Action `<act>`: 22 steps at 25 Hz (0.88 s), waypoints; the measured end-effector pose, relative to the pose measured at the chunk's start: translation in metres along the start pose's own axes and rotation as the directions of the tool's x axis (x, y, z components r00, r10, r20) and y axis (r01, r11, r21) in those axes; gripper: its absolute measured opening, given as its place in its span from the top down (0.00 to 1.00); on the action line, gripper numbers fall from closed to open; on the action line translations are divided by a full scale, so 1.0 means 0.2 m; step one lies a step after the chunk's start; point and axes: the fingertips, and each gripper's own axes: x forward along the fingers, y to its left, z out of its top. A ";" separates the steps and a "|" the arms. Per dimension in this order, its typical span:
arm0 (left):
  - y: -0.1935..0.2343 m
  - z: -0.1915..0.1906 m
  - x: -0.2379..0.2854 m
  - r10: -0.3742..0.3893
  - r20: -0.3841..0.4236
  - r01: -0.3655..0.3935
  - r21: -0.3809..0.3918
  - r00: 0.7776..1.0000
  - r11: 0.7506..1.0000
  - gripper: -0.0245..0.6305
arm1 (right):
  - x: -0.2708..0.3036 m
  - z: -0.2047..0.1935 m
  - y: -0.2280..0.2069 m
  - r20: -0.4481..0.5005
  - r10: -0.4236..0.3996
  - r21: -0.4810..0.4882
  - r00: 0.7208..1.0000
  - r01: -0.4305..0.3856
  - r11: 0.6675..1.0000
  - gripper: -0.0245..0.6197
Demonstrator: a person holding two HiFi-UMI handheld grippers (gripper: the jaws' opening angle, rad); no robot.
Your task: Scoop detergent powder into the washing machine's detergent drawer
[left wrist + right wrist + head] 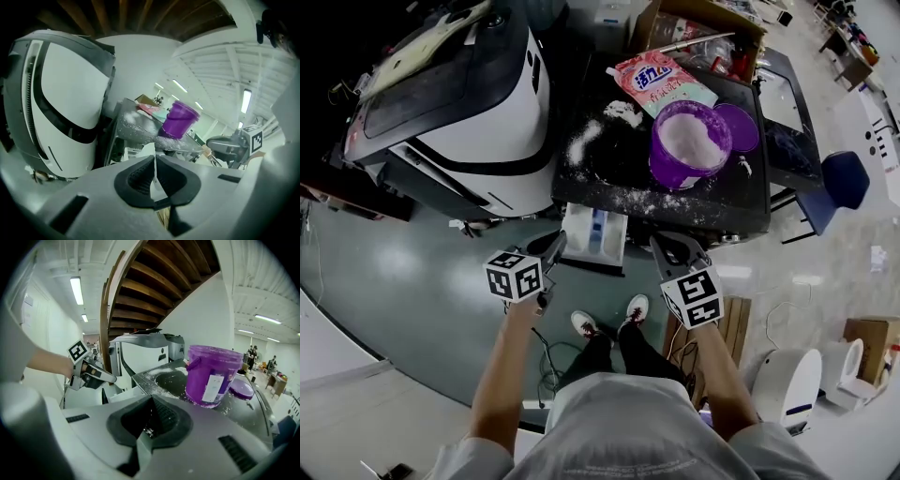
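The powder (691, 137) filled a purple bucket (673, 174) standing uncovered on the black counter (623, 178), right of its middle, and more of it lay spilled (579, 142) in white streaks toward the counter's left edge and in specks along the near edge. The bucket's lid (742, 127) lay flat just beside it, toward the right edge, and a pink pouch (662, 82) lay at the far edge behind the bucket. Under the near edge the white drawer (595, 232) stood pulled out, a blue part showing inside it. The left claw (554, 250) hung just left of the drawer's front, its jaws pressed together on nothing, with only a thin slit between the pads. The right claw (669, 249) hung just right of the drawer, below the near edge, likewise squeezed together and empty. Neither touched the drawer or the bucket. A large white machine (478, 112) stood against the counter's left edge, and the person's shoes (586, 325) rested on the grey floor (412, 300) below the drawer.
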 end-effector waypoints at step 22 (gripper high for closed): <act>-0.25 0.75 -0.50 0.050 0.344 -0.136 0.232 0.938 0.963 0.94 | -0.24 0.84 -0.12 0.278 -0.028 -0.142 0.960 0.070 0.987 0.95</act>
